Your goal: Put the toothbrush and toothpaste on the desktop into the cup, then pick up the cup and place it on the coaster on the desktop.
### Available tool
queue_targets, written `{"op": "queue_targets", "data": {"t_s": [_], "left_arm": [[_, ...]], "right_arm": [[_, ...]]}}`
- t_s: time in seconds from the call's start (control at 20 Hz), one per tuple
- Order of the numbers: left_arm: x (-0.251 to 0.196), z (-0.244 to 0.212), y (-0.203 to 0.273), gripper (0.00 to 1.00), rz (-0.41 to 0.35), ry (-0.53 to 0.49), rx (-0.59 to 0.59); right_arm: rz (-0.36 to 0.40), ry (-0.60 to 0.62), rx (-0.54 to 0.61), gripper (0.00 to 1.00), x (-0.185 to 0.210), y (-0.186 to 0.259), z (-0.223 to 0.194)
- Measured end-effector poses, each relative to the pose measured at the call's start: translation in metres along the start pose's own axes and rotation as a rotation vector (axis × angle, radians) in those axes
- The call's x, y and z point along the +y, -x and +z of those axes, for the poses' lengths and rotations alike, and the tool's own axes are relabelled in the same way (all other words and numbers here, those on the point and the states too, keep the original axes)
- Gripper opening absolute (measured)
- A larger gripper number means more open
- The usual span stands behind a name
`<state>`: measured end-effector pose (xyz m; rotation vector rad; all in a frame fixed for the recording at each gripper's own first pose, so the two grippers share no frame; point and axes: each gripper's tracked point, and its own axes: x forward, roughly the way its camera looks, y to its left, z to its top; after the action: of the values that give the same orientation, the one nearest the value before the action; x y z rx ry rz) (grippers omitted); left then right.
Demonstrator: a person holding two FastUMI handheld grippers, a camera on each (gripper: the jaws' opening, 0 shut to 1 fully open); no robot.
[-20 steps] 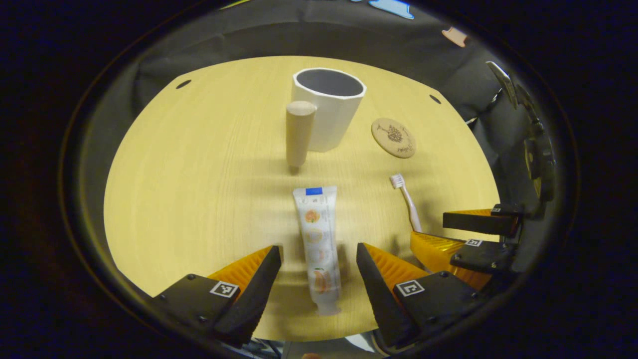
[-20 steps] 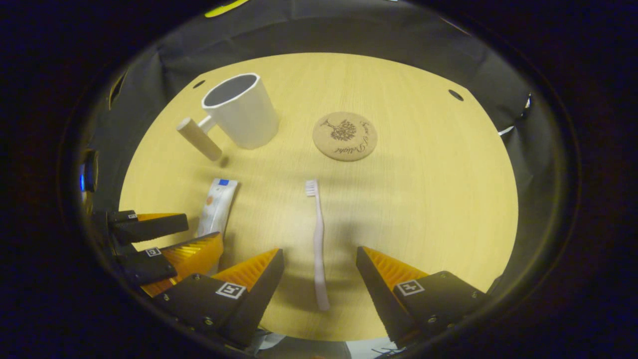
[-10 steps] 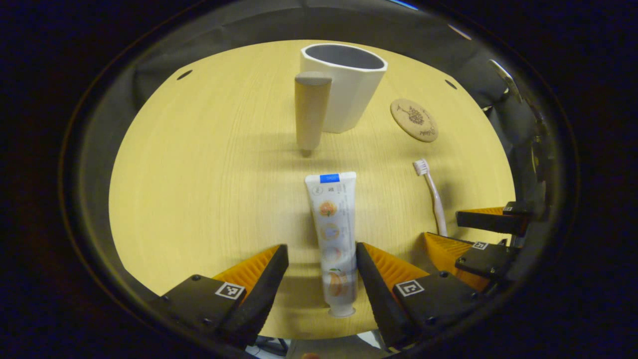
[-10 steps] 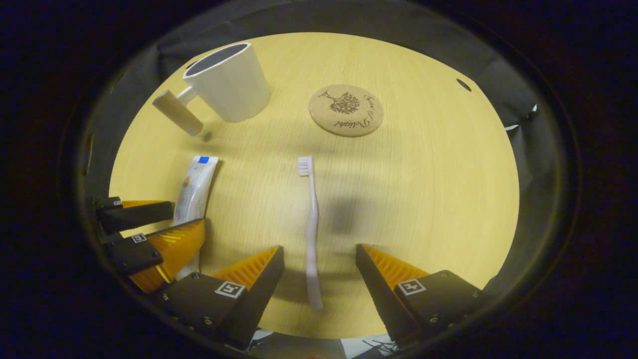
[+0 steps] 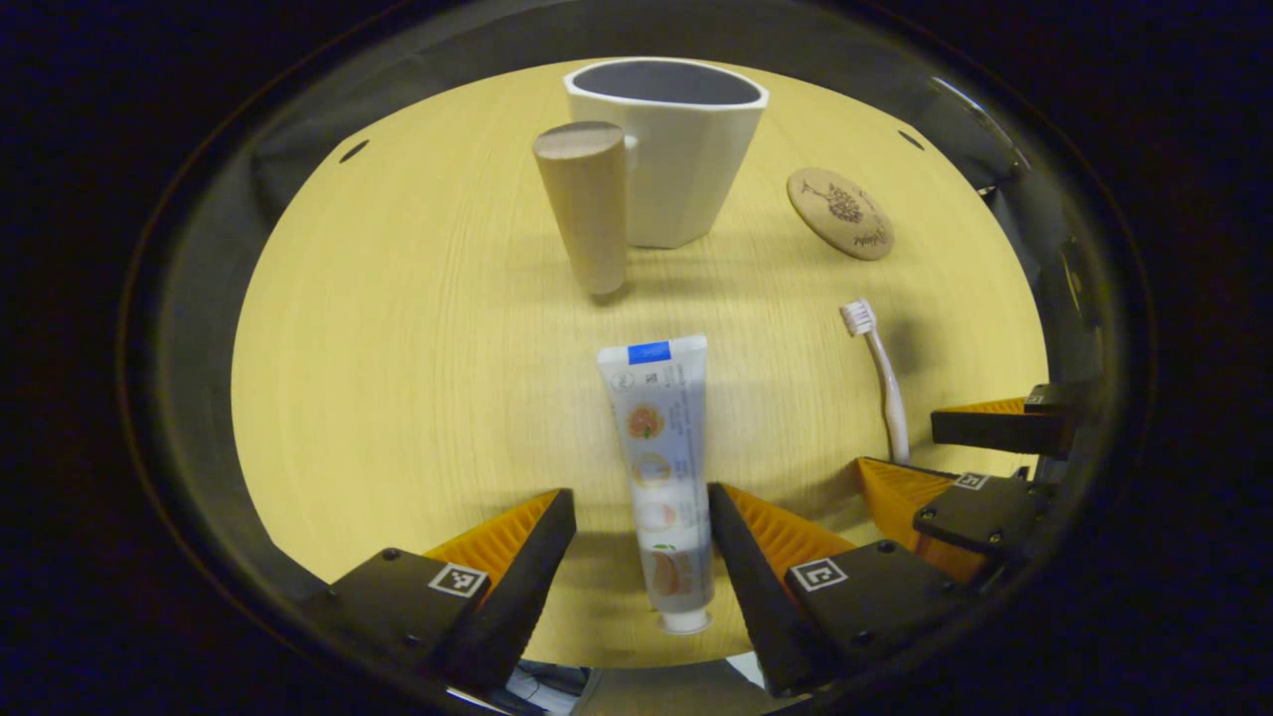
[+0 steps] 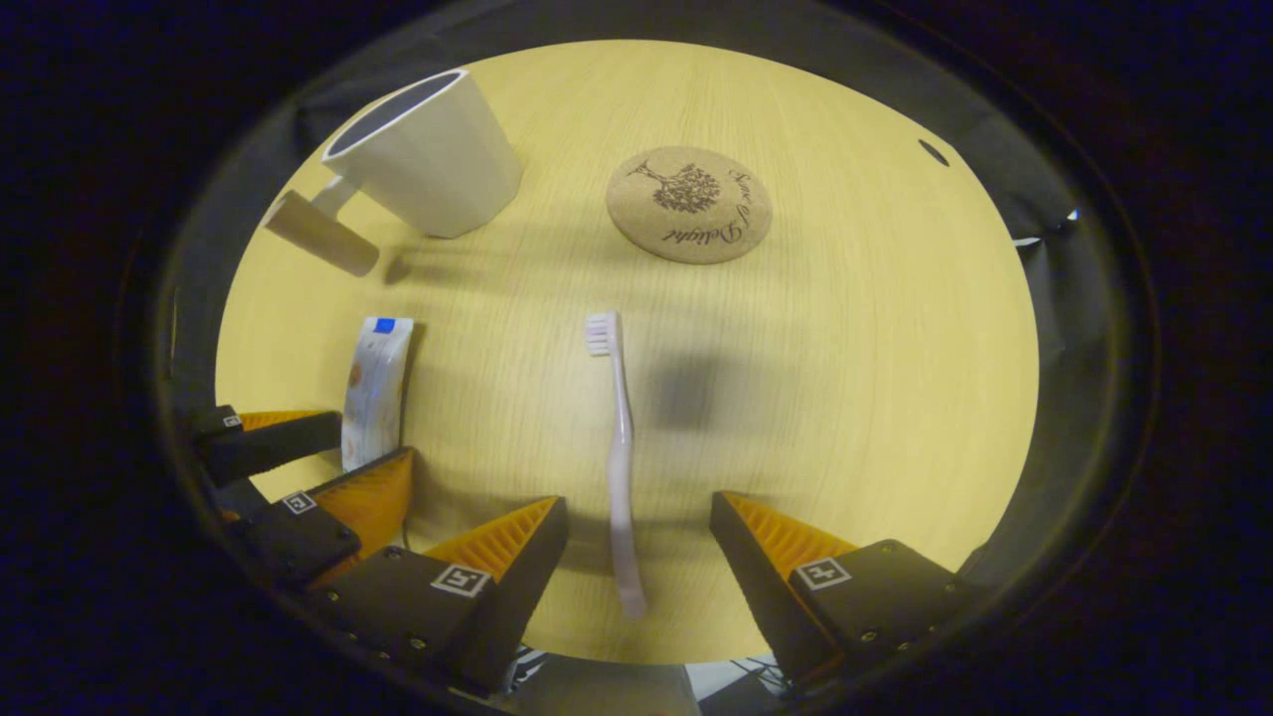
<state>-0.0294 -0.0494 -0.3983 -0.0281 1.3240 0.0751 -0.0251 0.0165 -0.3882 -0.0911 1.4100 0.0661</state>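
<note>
While both grippers are held open, the toothpaste [image 5: 660, 467] is straddled by the left gripper [image 5: 636, 537] and the toothbrush [image 6: 619, 457] by the right gripper [image 6: 636, 542]; closing is required next, the cup [image 5: 671, 149] lying at twelve o'clock.

Cork coaster [image 6: 688, 205], toward the tabletop's far edge: carrying an engraved tree emblem and a curved line of cursive script, appearing upside down and not reading clearly.
Toothpaste tube [image 5: 658, 467]: showing fruit pictures and fine print, too small to read.
Left gripper [image 5: 636, 507], right gripper [image 6: 636, 512]: each finger mount wearing a square black-and-white marker tag.
</note>
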Motion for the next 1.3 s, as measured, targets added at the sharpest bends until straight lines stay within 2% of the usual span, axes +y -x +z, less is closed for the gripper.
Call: {"op": "queue_targets", "data": {"t_s": [0.1,0.15,0.2,0.25,0.3,0.35,0.4,0.45,0.5,0.55,0.6,0.65,0.7,0.95,1.3], "left_arm": [[0.0,0.001,0.0,0.95,0.0,-0.001,0.009],[0.001,0.0,0.0,0.94,0.0,-0.002,0.016],[0.001,0.001,0.001,0.9,0.001,-0.007,0.014],[0.001,0.005,0.001,0.9,-0.001,-0.008,0.001],[0.0,0.004,0.002,0.74,0.0,0.003,0.005],[-0.001,0.005,0.003,0.57,0.005,0.002,0.002],[0.0,0.006,0.001,0.56,0.003,-0.001,-0.002],[0.0,0.006,0.002,0.41,0.005,-0.004,0.002],[0.001,0.008,0.002,0.41,0.005,-0.004,-0.004],[0.001,0.01,0.002,0.34,0.004,-0.005,0.004],[0.002,0.01,0.004,0.33,0.003,-0.011,0.008],[0.001,0.019,0.004,0.33,0.004,-0.005,-0.009],[0.004,0.014,0.011,0.22,0.004,0.009,-0.001],[0.004,0.01,0.02,0.22,-0.014,0.026,-0.007],[-0.007,0.013,0.083,0.22,-0.063,0.041,-0.087]], "right_arm": [[-0.007,-0.009,0.019,0.93,0.0,0.001,0.0],[-0.008,-0.011,0.036,0.85,0.001,0.001,-0.002],[-0.013,-0.029,0.036,0.85,-0.004,0.001,0.0],[-0.019,-0.054,0.045,0.65,-0.007,0.0,0.0],[-0.03,-0.071,0.05,0.5,-0.012,-0.001,0.001],[-0.033,-0.091,0.046,0.26,-0.016,0.001,0.002],[-0.021,-0.096,0.064,0.19,-0.014,0.001,-0.001],[-0.011,-0.086,0.07,0.12,-0.017,0.002,-0.003],[-0.015,-0.078,0.069,0.12,-0.019,0.002,-0.001],[-0.019,-0.096,0.059,0.12,-0.017,0.001,-0.002],[-0.02,-0.091,0.051,0.02,-0.018,0.006,0.001],[-0.023,-0.093,0.052,0.02,-0.018,0.0,0.0],[-0.023,-0.092,0.049,0.01,-0.018,0.0,0.002],[-0.013,-0.09,0.054,0.01,-0.018,0.0,0.002],[-0.007,-0.082,0.048,0.02,-0.018,0.0,0.002]]}}
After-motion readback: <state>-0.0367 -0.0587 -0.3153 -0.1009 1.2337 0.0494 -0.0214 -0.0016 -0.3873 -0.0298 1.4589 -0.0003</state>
